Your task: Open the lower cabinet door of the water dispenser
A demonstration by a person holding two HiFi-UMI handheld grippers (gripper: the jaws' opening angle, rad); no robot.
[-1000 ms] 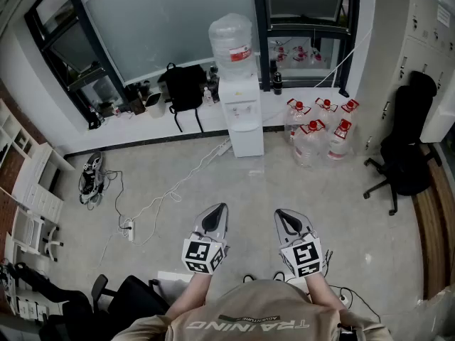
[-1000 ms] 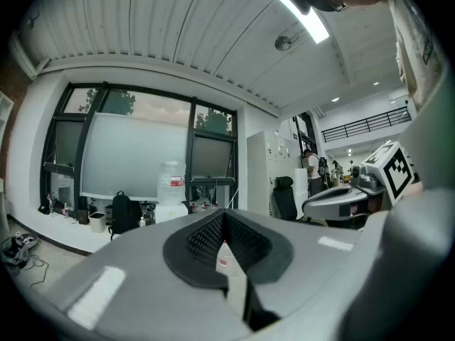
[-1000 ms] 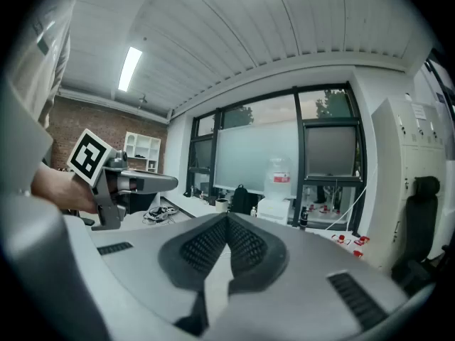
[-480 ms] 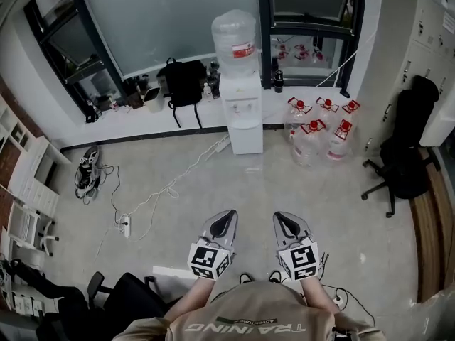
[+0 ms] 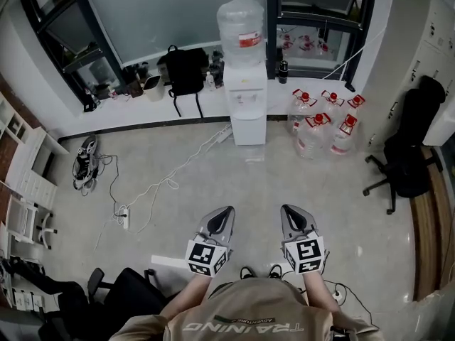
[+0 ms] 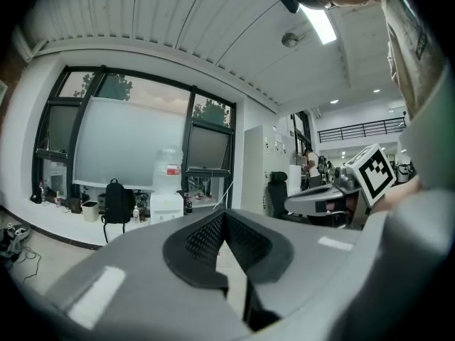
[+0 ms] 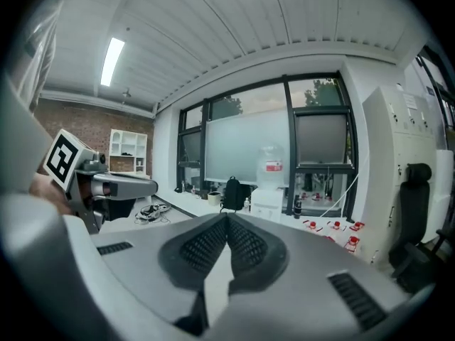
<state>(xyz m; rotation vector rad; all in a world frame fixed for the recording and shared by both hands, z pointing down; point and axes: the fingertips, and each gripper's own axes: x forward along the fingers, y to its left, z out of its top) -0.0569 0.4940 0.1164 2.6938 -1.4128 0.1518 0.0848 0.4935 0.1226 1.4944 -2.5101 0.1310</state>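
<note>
**Head view.** Left gripper (image 5: 223, 213) and right gripper (image 5: 290, 212) side by side, low over the floor (image 5: 234, 180), jaws pressed together, nothing in either. Water dispenser (image 5: 245, 105) well ahead of both sets of jaws, against the window wall, with a large bottle (image 5: 244, 23) on top. Lower cabinet door (image 5: 249, 130) at its base, looking shut, far beyond the jaws. Black backpack (image 5: 183, 73) ahead and left of the jaws. Spare water bottles (image 5: 323, 123) ahead and right. Office chair (image 5: 405, 165) far right.

**Left gripper view.** Jaws closed tip to tip, empty. Water dispenser small and distant, ahead and left of the jaw tips. Backpack further left. Right gripper off to the right.

**Right gripper view.** Jaws shut flush, holding nothing. Water dispenser far ahead, slightly right of the jaw tips. Spare water bottles right of it. Left gripper at the left edge.
</note>
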